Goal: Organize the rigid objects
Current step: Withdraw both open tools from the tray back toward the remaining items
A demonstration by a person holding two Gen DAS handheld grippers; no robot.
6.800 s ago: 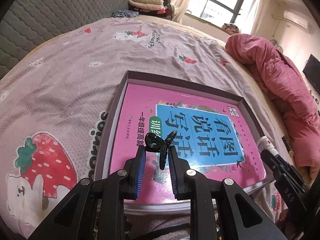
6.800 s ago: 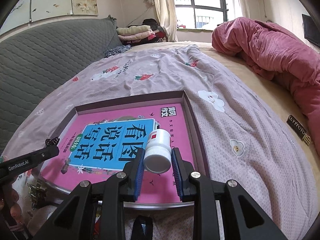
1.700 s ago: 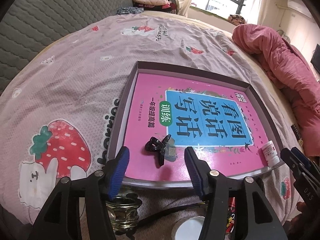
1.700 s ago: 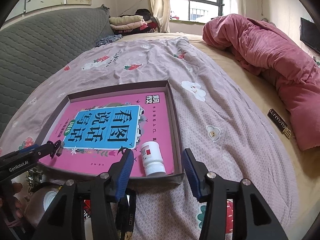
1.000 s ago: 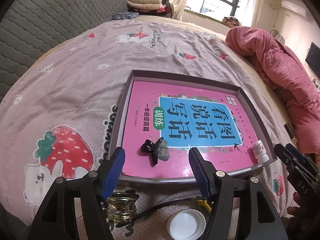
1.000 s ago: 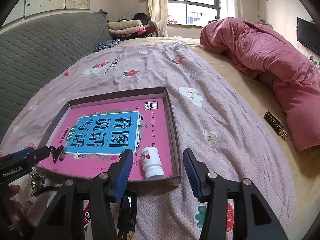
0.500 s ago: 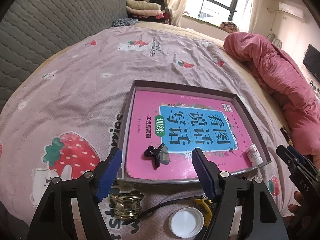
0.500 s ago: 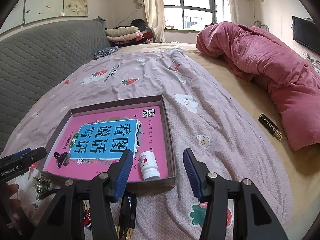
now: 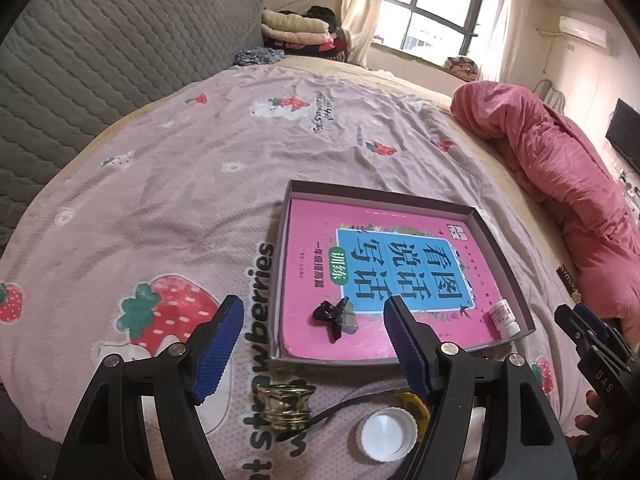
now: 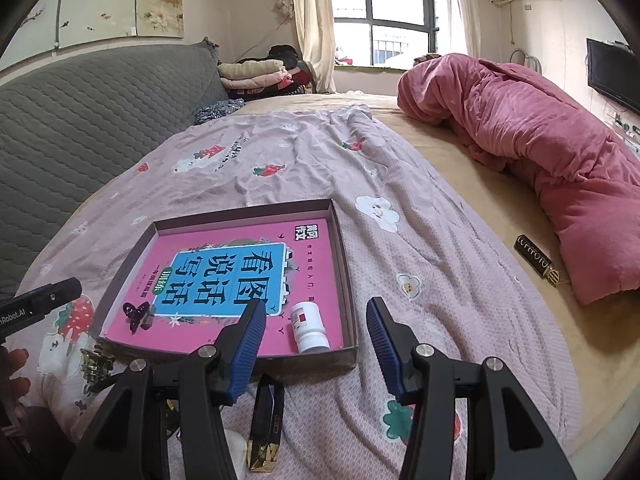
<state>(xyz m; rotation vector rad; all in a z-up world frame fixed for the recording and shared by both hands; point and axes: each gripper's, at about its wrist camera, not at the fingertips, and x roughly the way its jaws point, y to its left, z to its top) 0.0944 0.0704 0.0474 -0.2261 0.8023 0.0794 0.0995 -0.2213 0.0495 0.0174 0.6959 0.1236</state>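
A shallow brown box (image 9: 380, 196) holding a pink book (image 9: 400, 264) lies on the bedspread. A black hair clip (image 9: 332, 316) rests on the book's near left corner. A white pill bottle (image 9: 505, 317) lies on its side in the near right corner. My left gripper (image 9: 314, 308) hangs open and empty, above and short of the box's near edge. In the right wrist view, the box (image 10: 240, 214), clip (image 10: 136, 314) and bottle (image 10: 309, 328) show too. My right gripper (image 10: 316, 306) is also open with nothing in it.
Loose on the bedspread before the box: a small glass jar (image 9: 286, 402), a white cap (image 9: 386, 434), a black cable and a black-and-gold bar (image 10: 266, 420). Another black bar (image 10: 538, 264) lies beside the pink quilt (image 10: 540, 152). A grey headboard (image 9: 100, 80) stands to the left.
Earlier the left gripper was shut on the clip and the right on the bottle. Both objects now lie in the box. Both grippers have opened, pulled back and risen.
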